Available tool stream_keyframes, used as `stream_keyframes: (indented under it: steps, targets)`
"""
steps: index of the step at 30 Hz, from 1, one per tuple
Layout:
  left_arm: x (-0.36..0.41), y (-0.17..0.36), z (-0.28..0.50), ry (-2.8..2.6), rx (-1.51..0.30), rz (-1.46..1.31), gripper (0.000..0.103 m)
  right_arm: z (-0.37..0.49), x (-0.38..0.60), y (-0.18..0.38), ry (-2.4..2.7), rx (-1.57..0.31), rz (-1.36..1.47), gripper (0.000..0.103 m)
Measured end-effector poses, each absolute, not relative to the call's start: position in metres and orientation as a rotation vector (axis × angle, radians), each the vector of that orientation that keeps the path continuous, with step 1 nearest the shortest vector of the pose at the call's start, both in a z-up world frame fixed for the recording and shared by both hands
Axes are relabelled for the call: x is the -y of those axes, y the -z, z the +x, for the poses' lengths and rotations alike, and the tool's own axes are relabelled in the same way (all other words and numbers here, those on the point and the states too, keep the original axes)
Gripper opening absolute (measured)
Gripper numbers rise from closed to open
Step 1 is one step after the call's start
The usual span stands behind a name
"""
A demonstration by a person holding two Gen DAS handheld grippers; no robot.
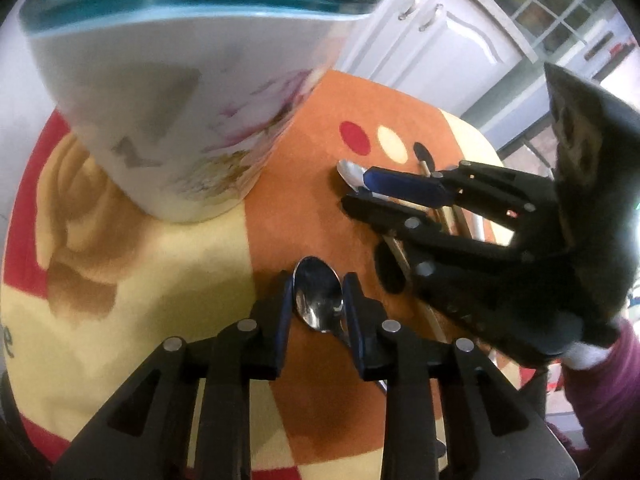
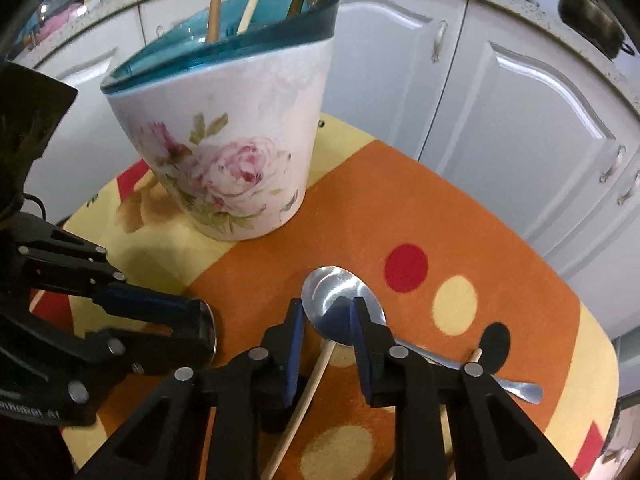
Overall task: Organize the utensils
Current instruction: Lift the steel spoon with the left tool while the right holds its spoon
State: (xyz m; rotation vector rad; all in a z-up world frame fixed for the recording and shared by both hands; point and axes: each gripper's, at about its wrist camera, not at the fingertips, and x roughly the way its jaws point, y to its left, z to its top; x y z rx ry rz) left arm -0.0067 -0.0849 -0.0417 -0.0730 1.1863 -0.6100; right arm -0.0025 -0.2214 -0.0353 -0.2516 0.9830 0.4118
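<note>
A white utensil holder (image 1: 160, 120) (image 2: 240, 140) with a pink rose and a teal rim stands on the patterned tablecloth (image 1: 280, 200) (image 2: 460, 208); wooden sticks and a metal utensil poke out of it. My left gripper (image 1: 318, 296) (image 2: 200, 326) is shut on a steel spoon (image 1: 318, 300) (image 2: 209, 328), its pads against the sides of the bowl. My right gripper (image 2: 326, 320) (image 1: 354, 190) hovers just over a second steel spoon (image 2: 332, 292) (image 1: 347, 170) that lies on the cloth. Its jaws stand a little apart, one finger over the bowl. A wooden stick (image 2: 316, 376) runs beneath the gap.
A black-headed utensil (image 2: 496, 340) (image 1: 423, 154) on a wooden stick lies beside the second spoon; another black head (image 1: 388, 268) shows lower down. White cabinet doors (image 2: 500, 100) (image 1: 440, 40) stand behind the table. A maroon sleeve (image 1: 600, 392) is at the right edge.
</note>
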Motion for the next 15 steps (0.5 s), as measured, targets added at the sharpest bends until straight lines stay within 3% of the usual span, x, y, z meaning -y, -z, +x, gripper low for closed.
stream_keyframes:
  steps: [1,3,15]
  targets:
    - [0.087,0.042,-0.006,0.611,-1.182,-0.069,0.022,-0.002,0.225,0.032,-0.415,-0.981,-0.219,0.017]
    - [0.087,0.043,-0.006,0.605,-1.181,-0.059,0.008,-0.002,0.227,0.025,-0.413,-0.968,-0.178,0.014]
    - [0.065,0.002,-0.025,0.619,-1.096,-0.106,0.001,-0.020,0.296,-0.042,-0.413,-0.873,0.166,0.010]
